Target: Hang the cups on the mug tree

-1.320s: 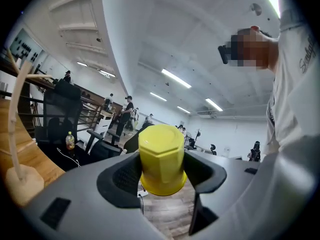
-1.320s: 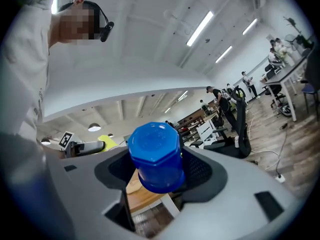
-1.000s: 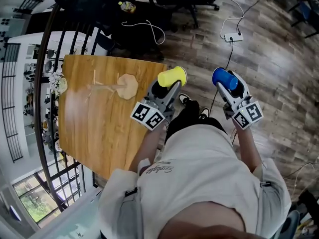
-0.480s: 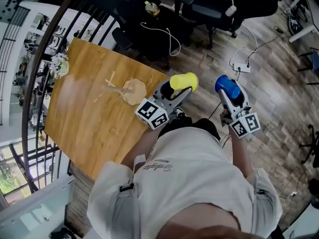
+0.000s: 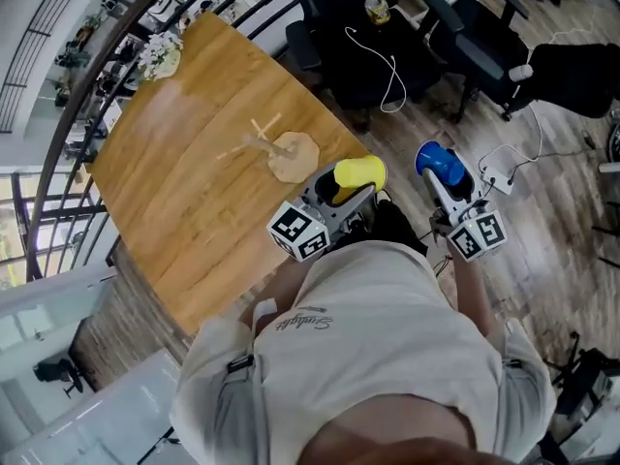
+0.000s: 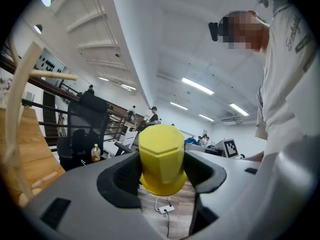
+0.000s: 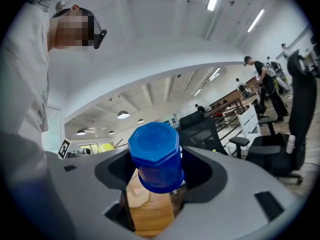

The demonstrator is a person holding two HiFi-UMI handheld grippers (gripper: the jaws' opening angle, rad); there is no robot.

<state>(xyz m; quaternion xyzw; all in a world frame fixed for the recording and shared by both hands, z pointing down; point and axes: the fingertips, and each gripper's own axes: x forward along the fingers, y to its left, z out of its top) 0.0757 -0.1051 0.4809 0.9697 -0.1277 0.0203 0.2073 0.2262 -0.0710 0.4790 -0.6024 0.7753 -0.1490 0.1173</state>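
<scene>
Head view shows the left gripper (image 5: 341, 186) with jaws tight on the yellow cup (image 5: 360, 173) and the right gripper (image 5: 449, 178) with jaws tight on the blue cup (image 5: 438, 159) — both held up near the desk (image 5: 184, 192), so go slowly to the mug tree (image 5: 272, 147), one cup first.

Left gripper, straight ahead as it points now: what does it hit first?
Nothing close, as far as I can see. The left gripper, shut on the yellow cup, points past the mug tree, which stands off to its left. Further on is floor, then probably the black chairs; depth is unclear.
</scene>
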